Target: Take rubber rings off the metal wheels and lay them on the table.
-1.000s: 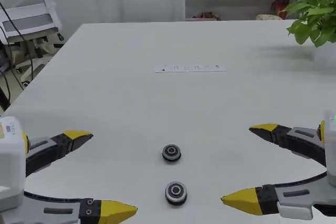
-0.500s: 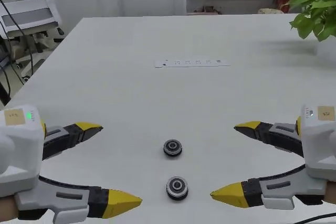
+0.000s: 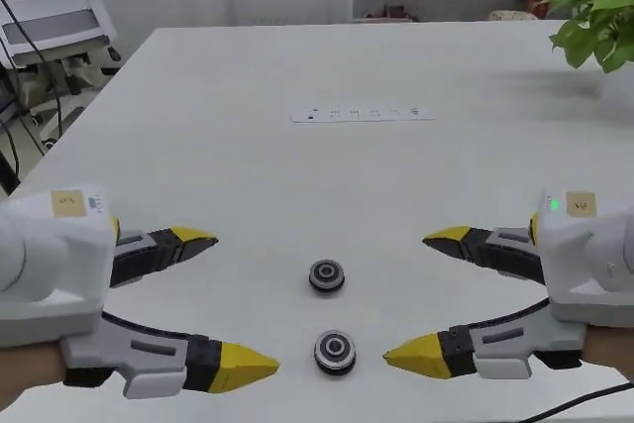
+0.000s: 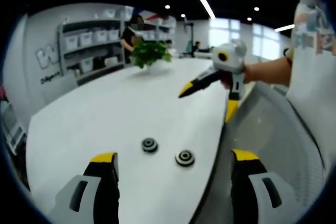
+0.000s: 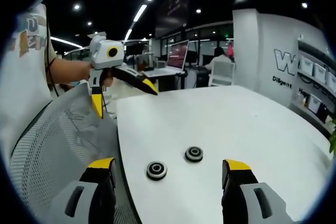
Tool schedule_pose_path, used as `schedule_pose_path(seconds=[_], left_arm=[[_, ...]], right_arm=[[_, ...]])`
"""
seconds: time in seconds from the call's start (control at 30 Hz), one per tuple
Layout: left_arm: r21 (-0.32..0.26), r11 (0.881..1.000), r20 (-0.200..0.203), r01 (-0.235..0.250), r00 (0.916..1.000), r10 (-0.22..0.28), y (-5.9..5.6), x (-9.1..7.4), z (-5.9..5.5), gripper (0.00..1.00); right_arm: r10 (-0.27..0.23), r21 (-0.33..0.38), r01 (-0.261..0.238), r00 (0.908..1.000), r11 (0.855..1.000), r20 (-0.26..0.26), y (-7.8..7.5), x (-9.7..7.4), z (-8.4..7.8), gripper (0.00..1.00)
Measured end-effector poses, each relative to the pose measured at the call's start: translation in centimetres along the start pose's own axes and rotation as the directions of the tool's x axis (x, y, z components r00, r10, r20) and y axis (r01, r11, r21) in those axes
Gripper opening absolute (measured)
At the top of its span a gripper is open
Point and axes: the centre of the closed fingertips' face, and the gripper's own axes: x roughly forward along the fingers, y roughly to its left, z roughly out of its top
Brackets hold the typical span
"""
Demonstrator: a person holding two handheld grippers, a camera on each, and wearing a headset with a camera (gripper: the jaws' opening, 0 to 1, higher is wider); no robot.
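Head view shows the white table with two small round metal wheels wearing black rubber rings, the farther wheel and the nearer wheel, lying flat between the left gripper and the right gripper. Both grippers have their yellow-tipped jaws spread wide and hold nothing. I think the nearer wheel, close to the table edge, may slide off if a jaw tip pushes it sideways, because nothing pins it down

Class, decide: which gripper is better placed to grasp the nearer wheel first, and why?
Right, marginally. The left gripper and right gripper are both open, facing in, but the right one's near jaw tip looks slightly closer to the nearer wheel. Almost even.
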Motion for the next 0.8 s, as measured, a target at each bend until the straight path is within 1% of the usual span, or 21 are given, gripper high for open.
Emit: schedule_pose_path(seconds=[0.1,0.2,0.3,0.43,0.5,0.57,0.67,0.8], left_arm=[[0.0,1.0,-0.012,0.009,0.9999,-0.009,0.3,0.5,-0.2,0.89],[0.002,1.0,-0.032,0.019,0.9993,-0.018,0.4,1.0,-0.6,0.89],[0.006,0.999,-0.043,0.037,0.9984,-0.037,0.3,1.4,-0.7,0.88],[0.005,0.999,-0.056,0.052,0.9971,-0.051,0.4,2.1,-0.9,0.88],[0.002,0.998,-0.064,0.059,0.9962,-0.059,0.4,2.4,-1.0,0.88],[0.002,0.997,-0.08,0.078,0.9938,-0.077,0.4,2.9,-1.3,0.87],[0.007,0.996,-0.101,0.087,0.9912,-0.086,0.4,3.4,-1.8,0.85],[-0.002,0.995,-0.115,0.1,0.9884,-0.099,0.6,4.0,-2.1,0.84]], right_arm=[[0.009,0.009,-0.009,1.0,1.0,-0.003,-0.1,0.4,-0.2,0.82],[0.02,0.043,-0.02,0.9997,0.999,0.015,-0.2,0.6,0.2,0.8],[0.026,0.037,-0.027,0.9995,0.999,0.015,-0.3,0.8,0.3,0.79],[0.038,0.013,-0.037,0.9991,0.999,-0.018,-0.3,1.3,-0.4,0.77],[0.04,0.01,-0.04,0.9989,0.999,-0.025,-0.4,1.5,-0.6,0.76],[0.046,0.009,-0.046,0.9983,0.999,-0.037,-0.5,1.7,-1.0,0.75],[0.048,0.001,-0.048,0.9977,0.999,-0.048,-0.5,2.0,-1.2,0.75],[0.059,-0.016,-0.06,0.9961,0.998,-0.066,-0.4,2.4,-1.6,0.74]])
